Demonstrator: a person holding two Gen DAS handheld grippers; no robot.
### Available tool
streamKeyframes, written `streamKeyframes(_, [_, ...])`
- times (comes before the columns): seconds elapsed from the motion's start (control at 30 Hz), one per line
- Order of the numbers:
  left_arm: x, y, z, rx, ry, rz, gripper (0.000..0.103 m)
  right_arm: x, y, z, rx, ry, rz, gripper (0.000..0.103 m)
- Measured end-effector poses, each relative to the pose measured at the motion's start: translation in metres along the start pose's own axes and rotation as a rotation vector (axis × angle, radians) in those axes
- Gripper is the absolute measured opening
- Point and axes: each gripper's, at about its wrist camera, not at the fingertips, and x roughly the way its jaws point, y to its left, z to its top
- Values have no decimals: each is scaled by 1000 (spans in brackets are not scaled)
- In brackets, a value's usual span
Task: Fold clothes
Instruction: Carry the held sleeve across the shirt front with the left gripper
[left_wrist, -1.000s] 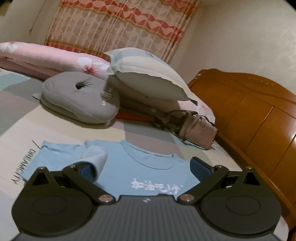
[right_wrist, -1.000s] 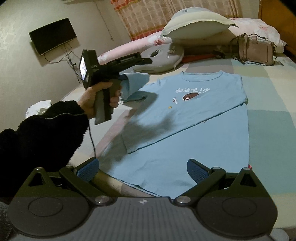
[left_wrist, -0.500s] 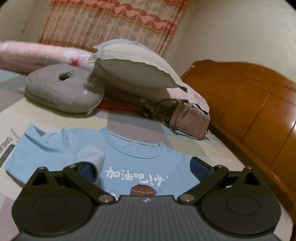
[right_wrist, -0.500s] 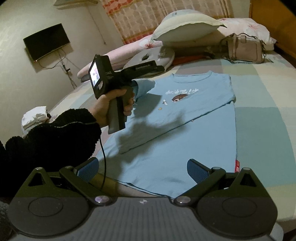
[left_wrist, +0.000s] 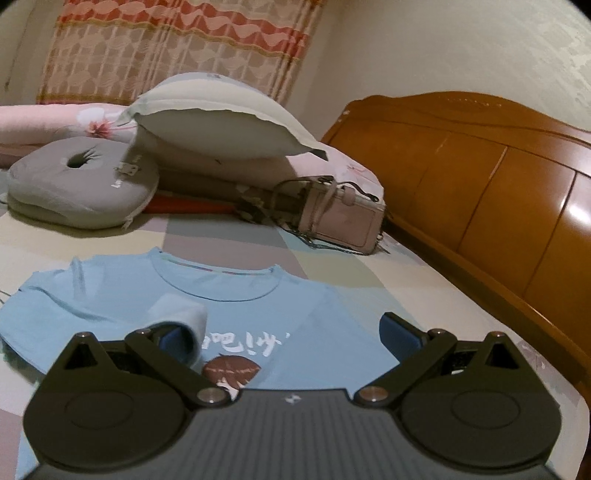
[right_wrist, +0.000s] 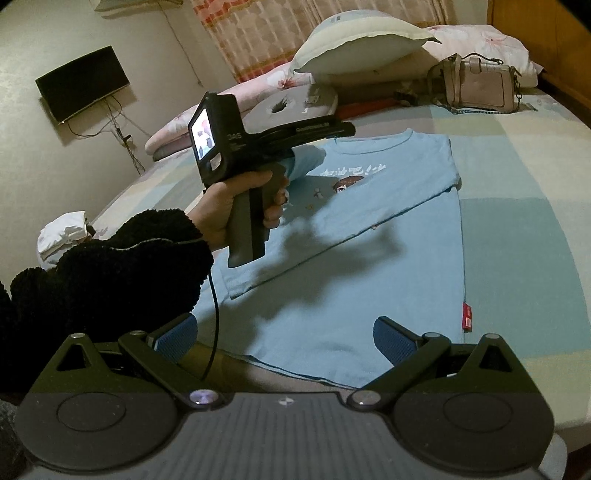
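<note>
A light blue T-shirt (right_wrist: 369, 236) with white lettering and a cartoon face lies on the bed, its upper part folded down over the lower part. It also shows in the left wrist view (left_wrist: 258, 314). My left gripper (left_wrist: 280, 332) hovers over the chest print with its jaws wide apart; the sleeve (left_wrist: 177, 317) hangs draped over its left finger. In the right wrist view the left gripper (right_wrist: 332, 129) is held in a hand above the shirt. My right gripper (right_wrist: 282, 336) is open and empty above the shirt's near hem.
A grey ring cushion (left_wrist: 81, 181), a pale pillow (left_wrist: 221, 118), pink floral bedding (left_wrist: 44, 122) and a beige handbag (left_wrist: 340, 218) lie at the bed's head. A wooden headboard (left_wrist: 480, 177) runs along the right. White cloth (right_wrist: 62, 236) lies at the left bed edge.
My left gripper has moved right over the shirt, from the sleeve side to above the chest print, carrying the sleeve draped on its left finger. The right gripper has stayed near the hem.
</note>
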Motion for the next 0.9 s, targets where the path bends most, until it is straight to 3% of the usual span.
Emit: streamKeyframes(0.9, [19,-71,-17,180,63,-143,100,-4,0,-8,28,1,-31,103])
